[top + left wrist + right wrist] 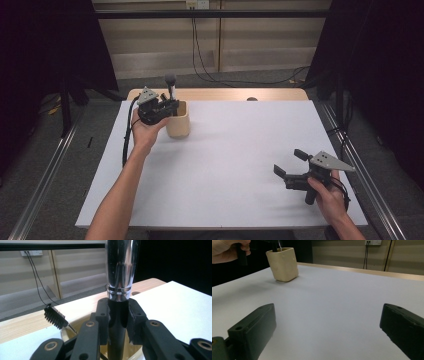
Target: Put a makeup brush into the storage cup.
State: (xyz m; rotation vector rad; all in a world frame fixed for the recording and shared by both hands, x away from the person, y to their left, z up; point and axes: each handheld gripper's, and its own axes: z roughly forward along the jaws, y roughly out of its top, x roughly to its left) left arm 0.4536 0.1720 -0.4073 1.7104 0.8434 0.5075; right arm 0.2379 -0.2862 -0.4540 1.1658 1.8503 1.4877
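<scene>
A beige cup (178, 121) stands at the back left of the white table top (235, 150). My left gripper (161, 106) is right over the cup's rim, shut on the black handle of an upright brush (170, 82) with a shiny silver ferrule (121, 270). In the left gripper view the jaws of my left gripper (118, 312) clamp that handle just below the ferrule, above the cup's opening (64, 335). A small black spiral brush (54, 316) leans out of the cup. My right gripper (288, 161) stands open and holds nothing near the front right, far from the cup (283, 263).
A wooden strip (220, 94) runs along the table's back edge, with a small dark round mark (252, 99) on it. Cables (200, 55) hang down the back wall. Metal rails (45, 175) flank the table on both sides.
</scene>
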